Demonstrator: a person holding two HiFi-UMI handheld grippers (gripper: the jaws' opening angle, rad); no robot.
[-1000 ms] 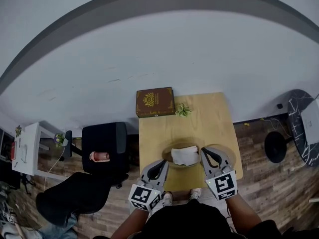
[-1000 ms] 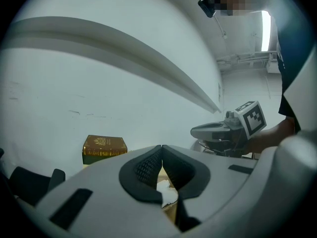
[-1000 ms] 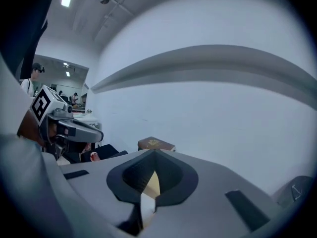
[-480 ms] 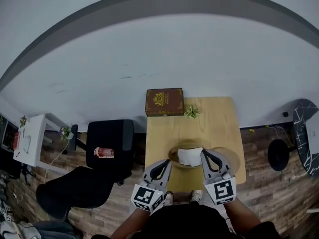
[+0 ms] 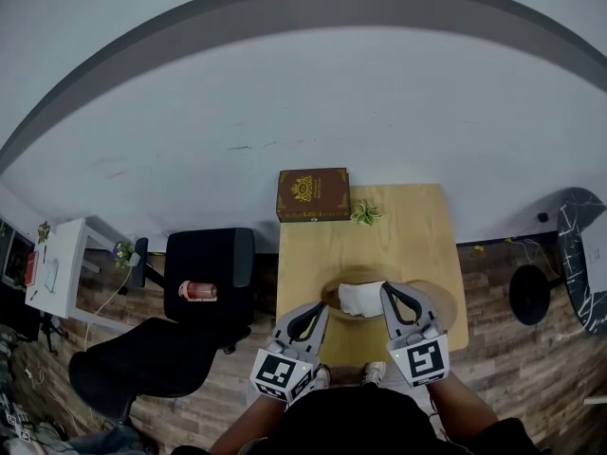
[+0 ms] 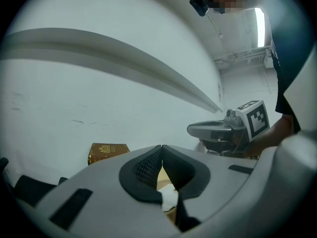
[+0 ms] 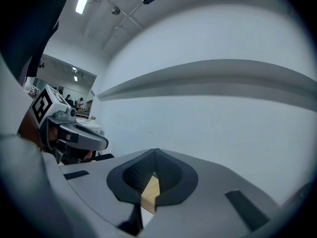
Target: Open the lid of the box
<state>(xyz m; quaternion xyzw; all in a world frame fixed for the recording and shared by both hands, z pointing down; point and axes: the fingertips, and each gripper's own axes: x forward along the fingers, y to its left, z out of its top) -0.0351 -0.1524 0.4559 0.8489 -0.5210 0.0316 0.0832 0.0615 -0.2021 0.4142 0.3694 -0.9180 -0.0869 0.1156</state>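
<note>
Left tongs [image 5: 316, 308] and right tongs [image 5: 386, 289], each pressed together and empty, flank what may be crumpled white paper [image 5: 358, 298]. The closed brown box [image 5: 313, 194] sits at the far-left corner of the worktop [image 5: 408, 235].

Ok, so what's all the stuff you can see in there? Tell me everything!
table: one, light wood, against the wall
box: one, brown with gold emblem, closed, table's far left corner
plant: one, green, beside the box
white thing: one, table's near edge, between the grippers; unclear what
chair: one, black, left of the table
red thing: one, on the chair seat
side table: one, white, far left
left gripper: one, grey, shut, left of the white thing
right gripper: one, grey, shut, right of the white thing
</note>
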